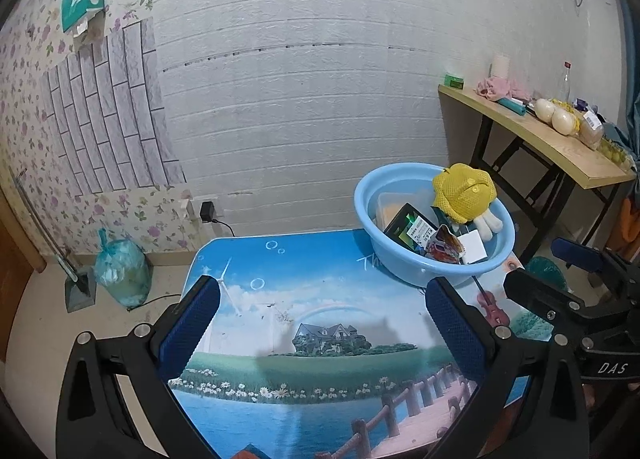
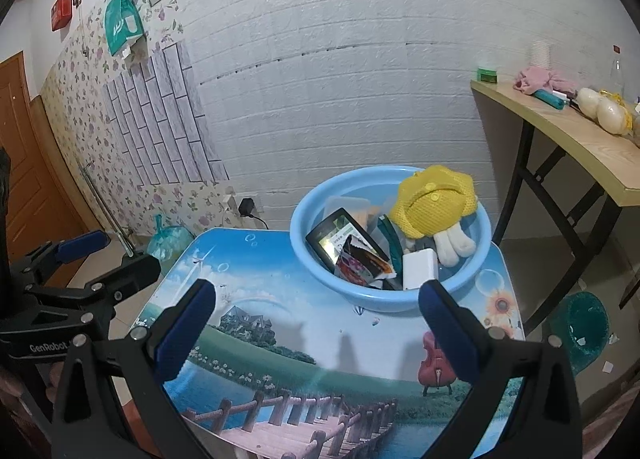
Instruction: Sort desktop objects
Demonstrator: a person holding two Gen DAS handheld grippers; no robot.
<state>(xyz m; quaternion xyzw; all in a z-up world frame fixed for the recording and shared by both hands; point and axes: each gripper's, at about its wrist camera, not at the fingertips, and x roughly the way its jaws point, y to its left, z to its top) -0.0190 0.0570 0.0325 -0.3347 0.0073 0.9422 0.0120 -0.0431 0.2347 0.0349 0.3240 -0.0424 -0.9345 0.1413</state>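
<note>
A light blue basin (image 1: 400, 271) (image 2: 316, 271) stands at the far right of a small table with a printed landscape top (image 1: 312, 323) (image 2: 304, 343). In the basin lie a yellow plush toy (image 1: 464, 193) (image 2: 434, 201), a black phone (image 1: 402, 225) (image 2: 336, 237), a snack packet (image 1: 442, 249) (image 2: 356, 265) and a white block (image 1: 472, 247) (image 2: 418, 269). My left gripper (image 1: 322, 299) hangs open over the table's near half, nothing between its fingers. My right gripper (image 2: 316, 301) is open too, just short of the basin. Each gripper shows at the edge of the other's view.
A wooden side table (image 1: 560, 143) (image 2: 576, 143) with eggs, a bottle and a pink cloth stands to the right. On the floor are a tied green bag (image 1: 122, 275) (image 2: 170, 241), a dustpan (image 1: 78, 291) and a teal bin (image 2: 582, 323). A white brick wall lies behind.
</note>
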